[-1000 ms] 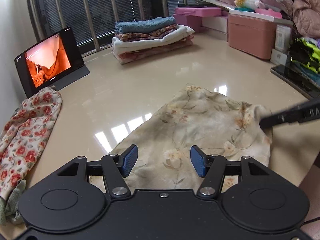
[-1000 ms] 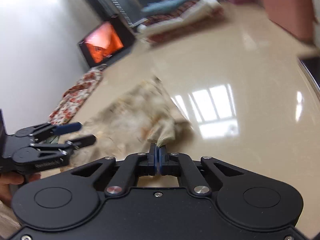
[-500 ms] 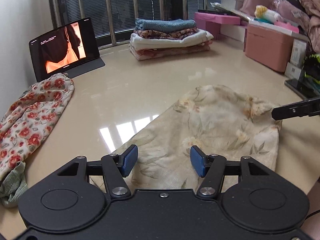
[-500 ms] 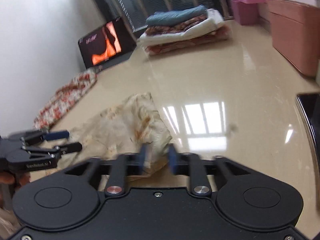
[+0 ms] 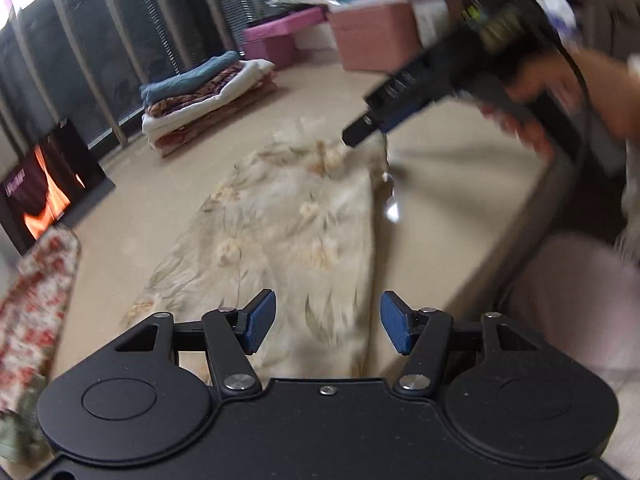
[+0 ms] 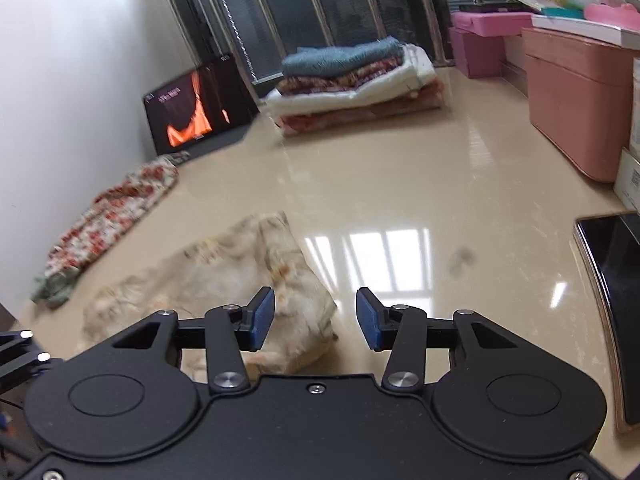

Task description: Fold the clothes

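Glossy beige floor (image 6: pixel 400 184) fills both views, with dark barred windows (image 6: pixel 320 4) behind it. On this floor a pale floral garment (image 5: pixel 288 232) is spread, folded into a long shape. The left gripper (image 5: pixel 328 328) is seen above the near end of this garment; its blue pads (image 5: pixel 260 320) are kept apart and nothing is pressed between them. The right gripper (image 6: pixel 316 318) is seen over the other end of the same garment, by its corner. Its jaws have just been opening, and now the cloth lies below and between them without being pinched, so it is released. In the left wrist view the right gripper is also seen, blurred, held by a hand (image 5: pixel 560 92) at the far end of the garment.

A red-flowered cloth (image 6: pixel 112 216) is laid near the wall, well apart from the pale garment. A stack of folded textiles (image 6: pixel 356 84) is placed by the windows, and a tablet (image 6: pixel 196 108) with an orange picture is leaned beside it. Pink boxes (image 6: pixel 576 92) are seen on the right side.
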{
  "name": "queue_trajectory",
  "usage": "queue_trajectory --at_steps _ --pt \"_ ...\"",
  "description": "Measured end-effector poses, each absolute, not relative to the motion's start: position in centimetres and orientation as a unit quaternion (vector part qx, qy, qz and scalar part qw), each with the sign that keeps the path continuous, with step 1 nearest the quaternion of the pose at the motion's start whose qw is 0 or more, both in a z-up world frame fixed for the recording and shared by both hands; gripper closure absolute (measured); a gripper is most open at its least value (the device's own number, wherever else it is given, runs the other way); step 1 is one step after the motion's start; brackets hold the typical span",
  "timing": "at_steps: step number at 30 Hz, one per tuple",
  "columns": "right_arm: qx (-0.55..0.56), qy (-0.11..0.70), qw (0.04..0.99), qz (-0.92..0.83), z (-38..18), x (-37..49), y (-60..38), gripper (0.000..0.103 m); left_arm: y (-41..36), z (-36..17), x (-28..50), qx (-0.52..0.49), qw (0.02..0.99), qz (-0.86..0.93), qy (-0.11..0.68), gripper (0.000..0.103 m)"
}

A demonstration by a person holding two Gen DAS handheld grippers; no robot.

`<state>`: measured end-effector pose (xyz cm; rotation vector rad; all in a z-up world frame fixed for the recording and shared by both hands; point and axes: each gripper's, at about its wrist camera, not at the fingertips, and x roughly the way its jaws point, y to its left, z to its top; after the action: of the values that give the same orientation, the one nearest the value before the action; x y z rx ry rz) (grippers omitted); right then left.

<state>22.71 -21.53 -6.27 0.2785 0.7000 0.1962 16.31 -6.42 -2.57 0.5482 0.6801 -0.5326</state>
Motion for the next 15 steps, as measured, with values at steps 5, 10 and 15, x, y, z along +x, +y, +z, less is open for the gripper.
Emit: queue_trajectory --at_steps 5,10,15 --pt "0.16 0.349 0.919 0.094 -6.9 22.5 -22.0 0.071 -5.9 -3.3 15.9 0.296 0.86 -0.241 0.338 0.092" --pt "0.156 0.346 0.919 0.108 -6.9 22.5 -21.6 0.1 -4.4 -3.2 16.6 0.309 0.857 -0.222 0.346 0.098" --pt "0.132 0.364 0.916 0.11 -7.8 21.9 -21.0 0.1 -1.8 -3.5 17.5 0.287 0.868 -0.187 0.361 0.097"
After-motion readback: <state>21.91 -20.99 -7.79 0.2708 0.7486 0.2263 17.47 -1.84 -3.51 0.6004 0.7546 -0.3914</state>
